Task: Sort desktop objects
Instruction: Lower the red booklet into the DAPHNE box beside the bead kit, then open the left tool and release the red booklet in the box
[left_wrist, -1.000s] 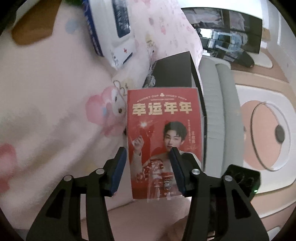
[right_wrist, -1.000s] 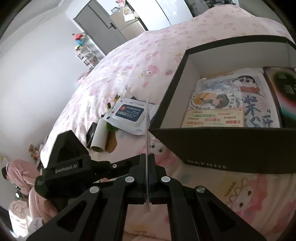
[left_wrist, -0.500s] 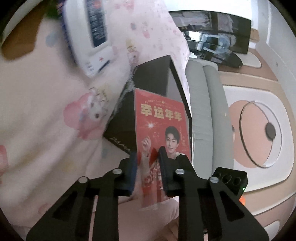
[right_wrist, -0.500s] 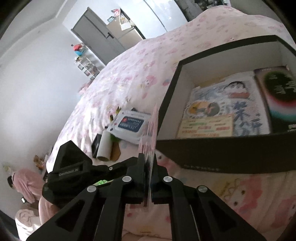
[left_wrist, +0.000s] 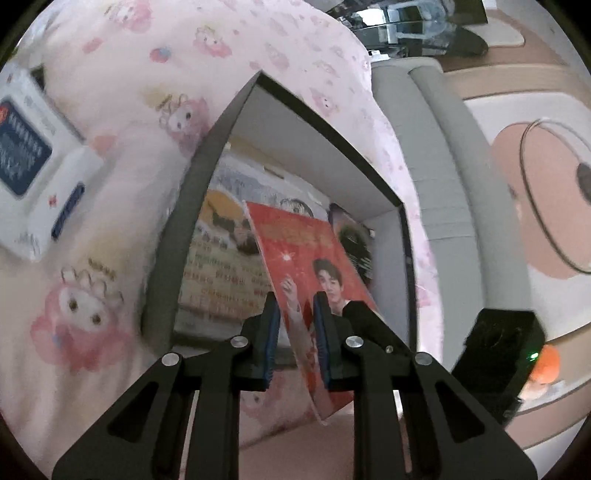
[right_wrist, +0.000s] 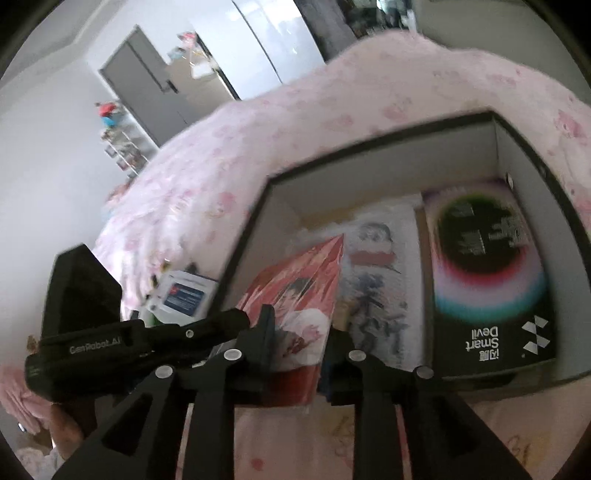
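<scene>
A red printed card (left_wrist: 314, 273) with a man's portrait hangs tilted over the open black box (left_wrist: 192, 206). My left gripper (left_wrist: 295, 332) stands around its lower part with the jaws close on either side. My right gripper (right_wrist: 299, 343) has its jaws apart, with the same red card (right_wrist: 306, 291) between them. The box (right_wrist: 388, 144) holds a comic-print sheet (right_wrist: 376, 266), a yellow-green card (left_wrist: 221, 273) and a black Smart Devil package (right_wrist: 487, 273).
The box sits on a pink cartoon-print bedspread (left_wrist: 110, 206). A white wipes pack (left_wrist: 33, 158) lies left of the box and also shows in the right wrist view (right_wrist: 184, 295). A grey bed edge (left_wrist: 443, 147) and floor lie to the right.
The right gripper, shut on the card's edge before, has opened. The left gripper has closed in on the card and carried it from beside the box to over its inside.
</scene>
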